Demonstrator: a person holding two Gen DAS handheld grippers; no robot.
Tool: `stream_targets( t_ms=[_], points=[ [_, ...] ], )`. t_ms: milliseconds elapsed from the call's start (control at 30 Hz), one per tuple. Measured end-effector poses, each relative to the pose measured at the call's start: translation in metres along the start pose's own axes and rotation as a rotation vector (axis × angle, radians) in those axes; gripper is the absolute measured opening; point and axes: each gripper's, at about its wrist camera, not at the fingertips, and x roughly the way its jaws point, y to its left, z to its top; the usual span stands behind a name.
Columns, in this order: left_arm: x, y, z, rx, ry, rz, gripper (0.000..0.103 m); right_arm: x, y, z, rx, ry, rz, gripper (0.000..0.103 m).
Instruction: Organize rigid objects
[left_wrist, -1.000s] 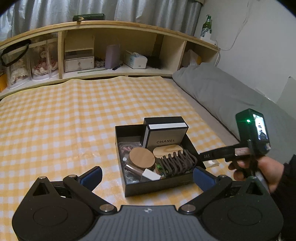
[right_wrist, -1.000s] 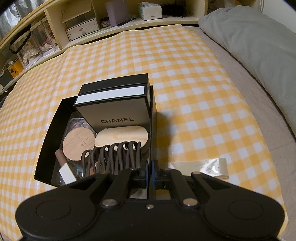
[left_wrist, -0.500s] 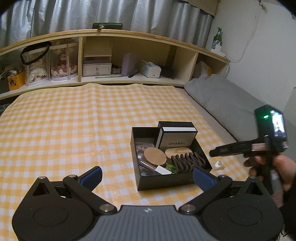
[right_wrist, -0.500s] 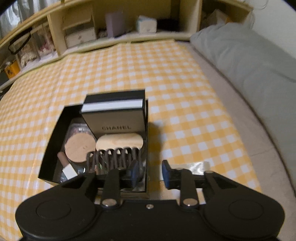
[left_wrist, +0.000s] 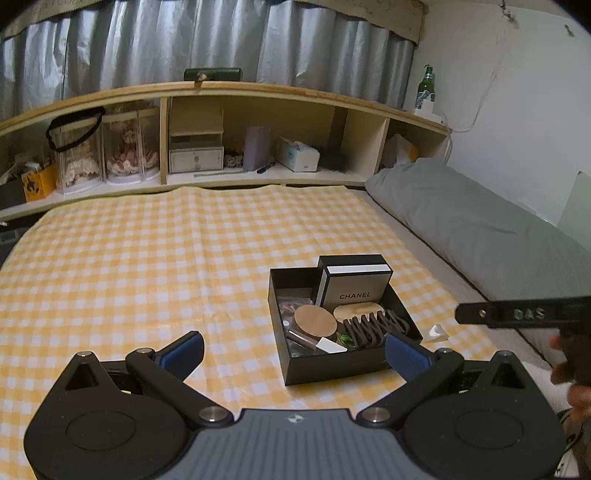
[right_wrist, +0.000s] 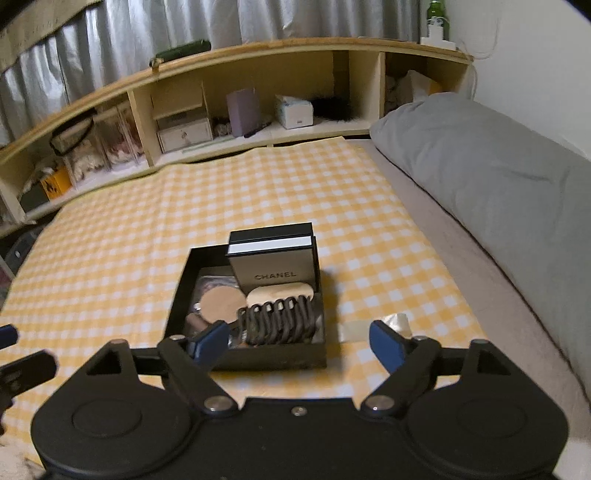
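A black open box (left_wrist: 332, 365) (right_wrist: 273, 356) sits on the yellow checked cloth. Inside stand a white Chanel box (left_wrist: 354, 284) (right_wrist: 273, 258), a round wooden lid (left_wrist: 316, 320) and an oval wooden piece (right_wrist: 273, 293). A brown claw clip (left_wrist: 373, 326) (right_wrist: 277, 319) lies at the front. My right gripper (right_wrist: 297, 341) hovers above the box's near edge. Its jaws are opening wide, with nothing between the pads. My left gripper (left_wrist: 293, 350) is open and empty, on the near side of the box.
A scrap of clear film (left_wrist: 436, 332) (right_wrist: 395, 321) lies on the cloth to the right of the box. A grey pillow (left_wrist: 480, 229) runs along the right. A wooden shelf (left_wrist: 258, 88) with boxes and display cases spans the back. A hand (left_wrist: 569, 362) holds the right gripper.
My right gripper went from shut to wide open and pulled up and back from the box, leaving the claw clip lying inside. My left gripper also drew back, still open.
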Motion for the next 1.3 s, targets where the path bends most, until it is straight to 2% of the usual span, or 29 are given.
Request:
stream_targets(
  t_ms=[200, 500, 767, 967, 1300],
  points=[
    [-0.011, 0.003, -0.007, 0.006, -0.008, 0.006, 0.103, -0.037, 0.011, -0.020, -0.006, -0.079, -0.015, 0.092],
    [-0.034, 0.009, -0.018, 0.004, -0.063, 0.033, 0.103, -0.078, 0.023, -0.052, -0.039, -0.205, -0.045, 0.102],
    [-0.041, 0.007, -0.030, 0.026, -0.066, 0.063, 0.103, -0.090, 0.030, -0.074, -0.066, -0.245, -0.083, 0.103],
    [-0.043, 0.007, -0.035, 0.039, -0.080, 0.076, 0.103, -0.089, 0.026, -0.081, -0.041, -0.254, -0.107, 0.103],
    [-0.041, 0.007, -0.036, 0.047, -0.080, 0.079, 0.103, -0.087, 0.028, -0.086, -0.037, -0.268, -0.103, 0.103]
  ],
)
